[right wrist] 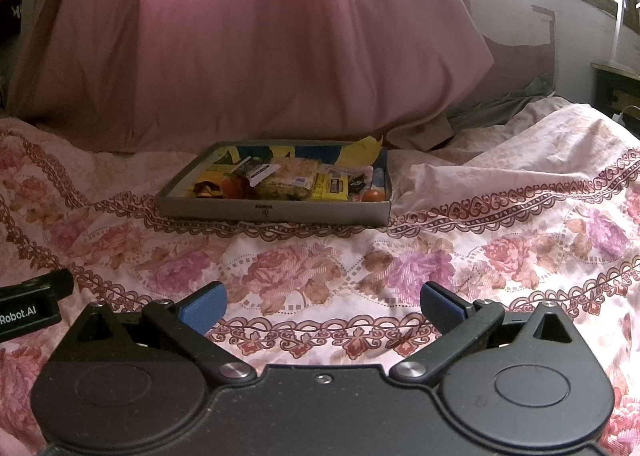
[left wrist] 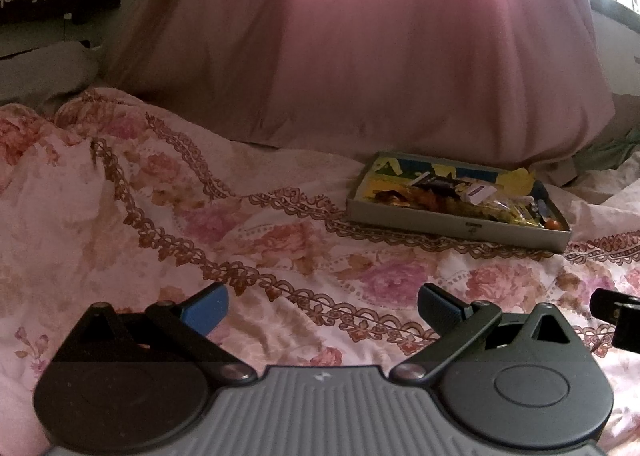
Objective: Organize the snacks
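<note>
Both claws stood wide and empty as I held them low over the floral bedspread [right wrist: 320,256], the left gripper [left wrist: 322,310] and the right gripper [right wrist: 322,308] side by side, each aimed toward the shallow grey tray [right wrist: 272,212] that sat well ahead on the bed. The snacks [right wrist: 288,180] lay inside that tray: a clear pack of pale biscuits near its middle, yellow wrappers [right wrist: 330,186] just to its right, dark and orange packets toward the left, and a small orange-red round thing [right wrist: 374,196] in the near right corner. They looked heaped together rather than sorted, though from that low angle I could not tell how the far row was arranged. A big pink pillow [right wrist: 260,48] rose behind the tray, propped against the wall, which I judged kept the tray from sliding back on the soft bedding. No loose snack showed on the spread between me and the tray. The scene would have suited either snacks gathered and waiting for sorting, or a tray already filled; I could not say which.
</note>
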Demonstrator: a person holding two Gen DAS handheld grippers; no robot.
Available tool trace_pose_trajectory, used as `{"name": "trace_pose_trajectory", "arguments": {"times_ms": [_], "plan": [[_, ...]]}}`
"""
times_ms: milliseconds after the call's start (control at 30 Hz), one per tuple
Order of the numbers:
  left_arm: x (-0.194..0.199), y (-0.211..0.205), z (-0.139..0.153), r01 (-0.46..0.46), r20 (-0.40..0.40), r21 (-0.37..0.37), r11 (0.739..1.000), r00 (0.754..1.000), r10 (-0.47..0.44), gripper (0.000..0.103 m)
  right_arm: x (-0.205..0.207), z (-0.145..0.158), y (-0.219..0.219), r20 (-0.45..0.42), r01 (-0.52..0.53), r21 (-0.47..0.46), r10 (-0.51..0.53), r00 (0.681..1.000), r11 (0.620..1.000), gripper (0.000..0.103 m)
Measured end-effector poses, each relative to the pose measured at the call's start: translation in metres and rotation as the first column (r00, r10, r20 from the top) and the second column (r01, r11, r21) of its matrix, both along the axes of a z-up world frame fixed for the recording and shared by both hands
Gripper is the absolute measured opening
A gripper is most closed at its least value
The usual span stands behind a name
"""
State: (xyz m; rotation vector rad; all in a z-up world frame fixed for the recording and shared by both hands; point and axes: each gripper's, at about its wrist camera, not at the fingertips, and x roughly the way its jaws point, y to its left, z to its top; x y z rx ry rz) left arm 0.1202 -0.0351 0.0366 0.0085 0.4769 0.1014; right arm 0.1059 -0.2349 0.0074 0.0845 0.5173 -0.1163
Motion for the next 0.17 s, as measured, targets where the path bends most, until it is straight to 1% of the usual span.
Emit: {"name": "trace_pose_trajectory", "arguments": {"times_ms": [167], "plan": [[-0.0001,0.0001,0.0002,0.0,-0.001,-0.001,1.0,1.0,0.0,0.103,-0.0022,-0.0025,-0.0003,-0.004,0.0,-0.001,0.0,1.0,1.0,0.102]]}}
